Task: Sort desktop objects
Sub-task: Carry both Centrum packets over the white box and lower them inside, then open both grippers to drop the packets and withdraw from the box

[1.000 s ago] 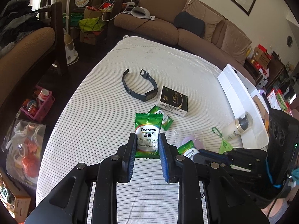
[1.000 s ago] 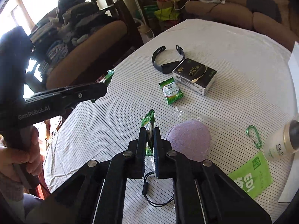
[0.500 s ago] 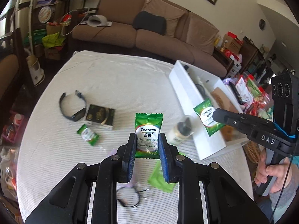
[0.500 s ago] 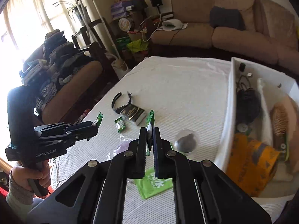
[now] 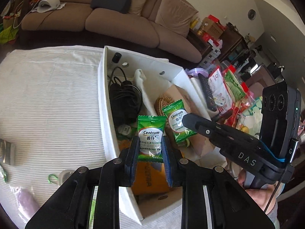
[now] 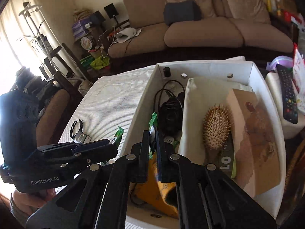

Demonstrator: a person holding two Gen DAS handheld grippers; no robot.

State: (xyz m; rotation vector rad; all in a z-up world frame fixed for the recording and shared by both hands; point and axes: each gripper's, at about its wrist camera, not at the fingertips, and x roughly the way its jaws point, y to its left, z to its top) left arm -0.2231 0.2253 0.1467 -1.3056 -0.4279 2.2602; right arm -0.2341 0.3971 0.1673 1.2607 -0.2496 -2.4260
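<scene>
My left gripper (image 5: 149, 140) is shut on a green Centrum sachet (image 5: 151, 131) and holds it upright over the near end of the white storage box (image 5: 101, 87). My right gripper (image 6: 152, 134) is shut on a second green sachet (image 6: 153, 121), seen edge-on, above the box's left compartment (image 6: 144, 99). In the left wrist view the right gripper (image 5: 185, 119) reaches in from the right with its sachet (image 5: 174, 117) just right of mine. The left gripper (image 6: 112, 143) shows at the left of the right wrist view, beside the box wall.
The box holds a black coiled cable (image 6: 169, 114), a hairbrush (image 6: 217, 127), an orange packet (image 6: 154, 189) and brown paper (image 6: 257, 133). A wristband (image 6: 75, 126) and dark box (image 6: 83, 137) lie on the striped cloth. A remote (image 6: 287, 99) and snack packs (image 5: 225, 93) lie beyond the box.
Both grippers have swung right across the table, each carrying its sachet, from above the loose items to above the white box. The grips have not changed.
</scene>
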